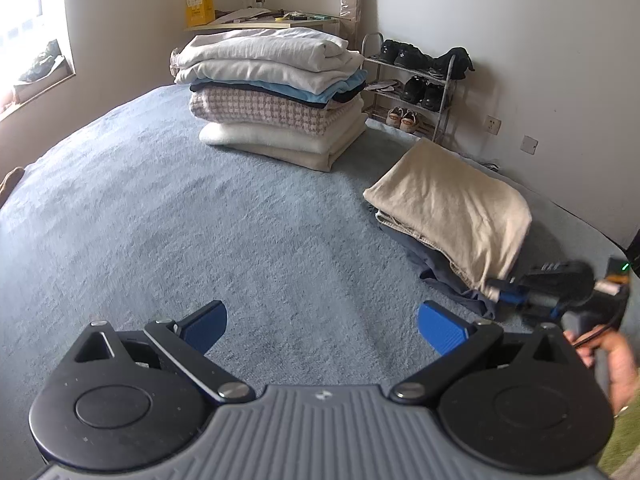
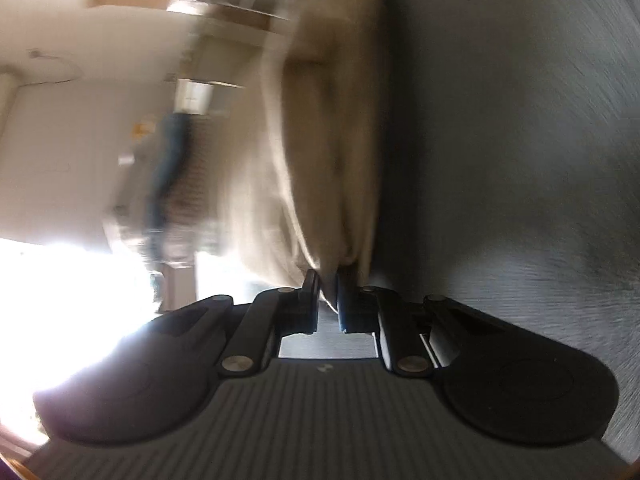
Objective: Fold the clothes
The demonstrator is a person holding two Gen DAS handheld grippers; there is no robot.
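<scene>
A folded beige garment [image 1: 456, 208] lies on darker folded clothes [image 1: 444, 276] at the right of the blue-grey bed cover [image 1: 200, 216]. My left gripper [image 1: 322, 326] is open and empty, low over the bare cover. My right gripper [image 1: 516, 292] shows at the near edge of the beige garment, held by a hand. In the right wrist view, which is rolled sideways and blurred, the right gripper [image 2: 329, 280] is shut on the beige garment [image 2: 332, 140] at its edge.
A tall stack of folded clothes [image 1: 276, 92] stands at the back of the bed. A shoe rack [image 1: 416, 88] stands by the wall behind it. A desk with a yellow box [image 1: 198, 3] is in the corner. A window [image 1: 32, 32] is at left.
</scene>
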